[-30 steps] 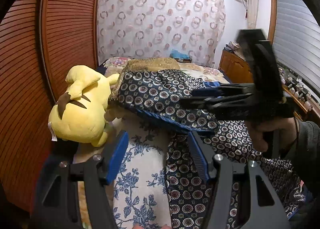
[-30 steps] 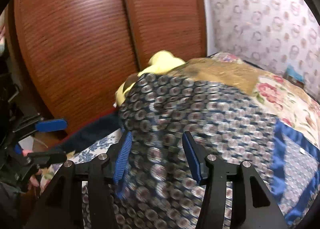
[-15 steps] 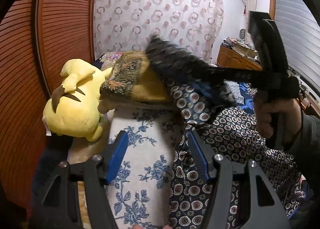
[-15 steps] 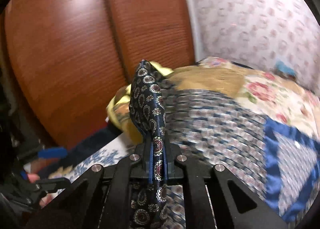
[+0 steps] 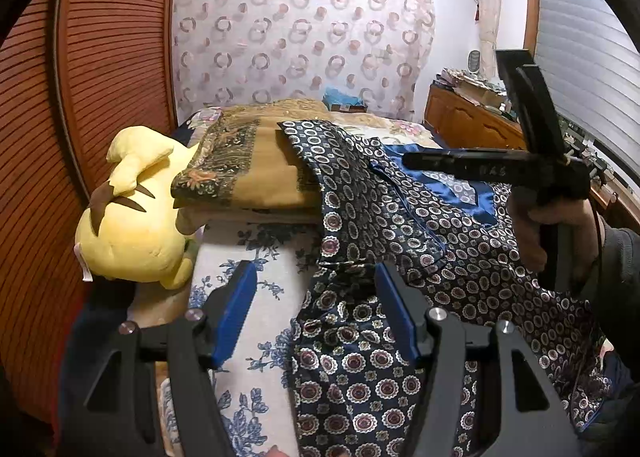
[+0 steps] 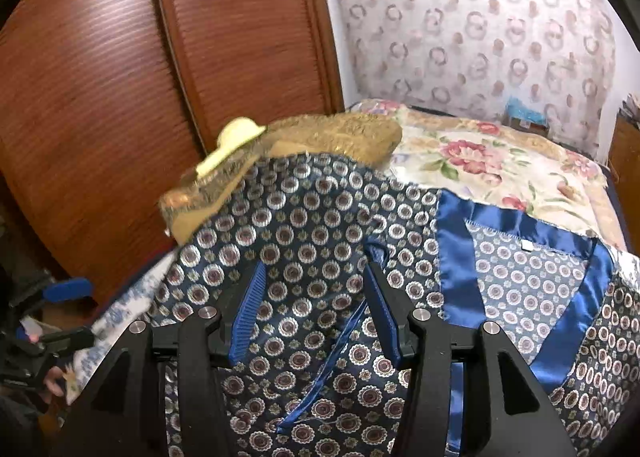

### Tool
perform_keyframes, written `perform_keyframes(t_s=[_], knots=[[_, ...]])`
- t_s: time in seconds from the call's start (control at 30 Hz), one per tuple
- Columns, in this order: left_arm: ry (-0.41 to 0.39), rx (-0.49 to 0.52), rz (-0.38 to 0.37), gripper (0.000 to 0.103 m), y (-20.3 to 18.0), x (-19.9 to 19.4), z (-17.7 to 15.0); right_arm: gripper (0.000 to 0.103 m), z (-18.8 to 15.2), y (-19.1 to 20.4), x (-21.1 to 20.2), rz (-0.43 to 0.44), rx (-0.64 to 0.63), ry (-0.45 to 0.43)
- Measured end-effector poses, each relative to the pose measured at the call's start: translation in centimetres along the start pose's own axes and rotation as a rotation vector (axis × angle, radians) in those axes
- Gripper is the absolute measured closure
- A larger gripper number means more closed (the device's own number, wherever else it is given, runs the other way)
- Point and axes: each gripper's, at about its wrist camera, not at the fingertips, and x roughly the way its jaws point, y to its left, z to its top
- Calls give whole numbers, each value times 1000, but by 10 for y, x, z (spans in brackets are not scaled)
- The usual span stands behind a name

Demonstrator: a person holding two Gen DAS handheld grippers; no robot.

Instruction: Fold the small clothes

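**Patterned top spread on the bed**

The navy medallion garment (image 6: pixel 304 225) lay across the floral bedspread (image 6: pixel 500 161), one edge up on a folded tan blanket (image 5: pixel 260 169) near the wardrobe-side edge. Both the left gripper (image 5: pixel 316 309) and right gripper (image 6: pixel 312 309) hung open, empty. I read no lettering.

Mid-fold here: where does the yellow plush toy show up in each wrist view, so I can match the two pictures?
Left wrist: yellow plush toy lies large at left, beside the folded tan blanket.
Right wrist: only its pale ear tip peeks over the same blanket, upper centre-left.
Shared landmark: the brown slatted wardrobe door, behind the toy in both.
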Motion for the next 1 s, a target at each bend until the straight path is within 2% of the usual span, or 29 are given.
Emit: perform_keyframes(t_s=[0.17, 0.43, 0.73, 1.0], knots=[[17, 13, -10, 42, -11, 6, 1, 51, -9, -4, -13, -40, -18, 14], [33, 56, -39, 42, -48, 24, 5, 51, -44, -37, -82, -157, -66, 8], [48, 104, -64, 42, -89, 41, 14, 51, -79, -72, -157, -234, -8, -45], [49, 137, -79, 42, -120, 51, 27, 51, -103, -87, -192, -284, 41, -74]])
